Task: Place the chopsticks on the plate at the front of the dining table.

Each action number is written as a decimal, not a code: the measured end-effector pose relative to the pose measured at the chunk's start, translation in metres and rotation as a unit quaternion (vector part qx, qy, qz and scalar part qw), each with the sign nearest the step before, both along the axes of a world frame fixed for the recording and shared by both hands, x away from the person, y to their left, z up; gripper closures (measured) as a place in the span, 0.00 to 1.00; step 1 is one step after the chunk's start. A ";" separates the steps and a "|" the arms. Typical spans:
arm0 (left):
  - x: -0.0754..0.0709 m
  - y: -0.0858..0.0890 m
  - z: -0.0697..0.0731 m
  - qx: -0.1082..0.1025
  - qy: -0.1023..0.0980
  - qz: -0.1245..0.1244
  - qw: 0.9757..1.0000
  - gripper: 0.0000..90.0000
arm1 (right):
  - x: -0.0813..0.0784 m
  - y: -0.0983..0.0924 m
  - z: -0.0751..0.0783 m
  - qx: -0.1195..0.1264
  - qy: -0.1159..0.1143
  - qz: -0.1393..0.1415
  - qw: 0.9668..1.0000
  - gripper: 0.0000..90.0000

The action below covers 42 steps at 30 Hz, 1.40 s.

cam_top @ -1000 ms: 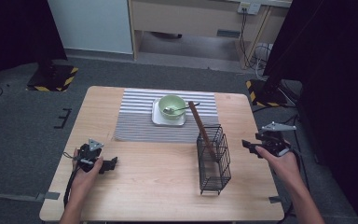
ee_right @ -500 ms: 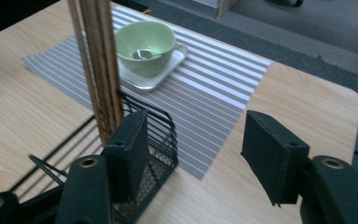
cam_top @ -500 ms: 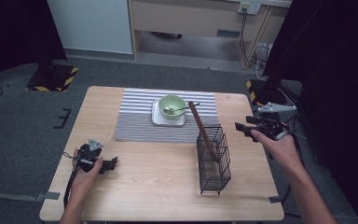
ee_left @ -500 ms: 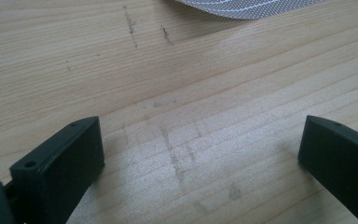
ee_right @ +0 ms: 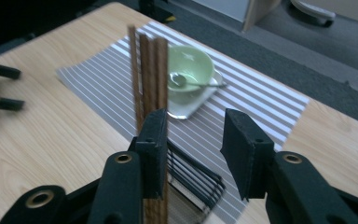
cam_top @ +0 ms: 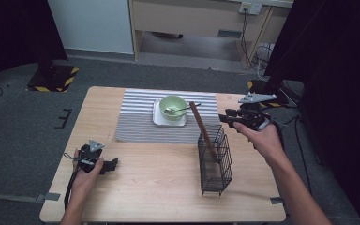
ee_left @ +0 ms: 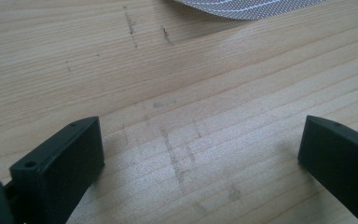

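While the left gripper (cam_top: 104,165) rests on the near left of the table (cam_top: 159,187) with its jaws wide apart over bare wood, a black wire basket (cam_top: 214,161) stands near the front right with brown chopsticks (cam_top: 201,125) leaning out of it toward the far side. Just beyond the basket's right, the right gripper (cam_top: 226,118) hangs in the air near the chopstick tops, its jaws having just been closing with nothing between them. Farther off, on the striped mat (cam_top: 140,117), a green bowl (cam_top: 173,105) holding a spoon (cam_top: 180,110) sits on a white plate (cam_top: 159,121).
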<state>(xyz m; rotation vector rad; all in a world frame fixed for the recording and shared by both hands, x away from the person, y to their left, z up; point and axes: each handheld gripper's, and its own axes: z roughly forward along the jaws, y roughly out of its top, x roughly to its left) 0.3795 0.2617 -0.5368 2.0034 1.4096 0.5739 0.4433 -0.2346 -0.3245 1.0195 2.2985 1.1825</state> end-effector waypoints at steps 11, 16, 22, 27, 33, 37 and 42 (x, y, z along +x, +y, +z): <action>0.000 0.000 0.000 0.000 0.000 0.000 1.000 0.00 | 0.006 0.027 -0.007 0.002 -0.016 -0.001 1.000 0.50; 0.000 0.000 0.000 0.000 0.000 0.000 1.000 0.00 | 0.008 0.041 -0.017 -0.004 -0.010 0.006 1.000 0.59; 0.000 0.000 0.000 0.001 -0.001 0.001 1.000 0.00 | 0.012 0.056 -0.027 -0.007 -0.007 0.010 1.000 0.64; 0.000 -0.001 0.000 0.002 -0.001 0.002 1.000 0.00 | 0.013 0.066 -0.032 -0.009 -0.012 0.010 1.000 0.66; -0.001 -0.001 0.000 0.002 -0.001 0.002 1.000 0.00 | 0.017 0.074 -0.038 -0.015 -0.012 0.005 1.000 0.72; -0.001 -0.001 0.000 0.002 -0.001 0.002 1.000 0.00 | 0.020 0.075 -0.040 -0.019 -0.010 0.003 1.000 0.74; -0.001 -0.001 0.000 0.002 -0.001 0.003 1.000 0.00 | 0.022 0.076 -0.042 -0.027 -0.007 0.001 1.000 0.78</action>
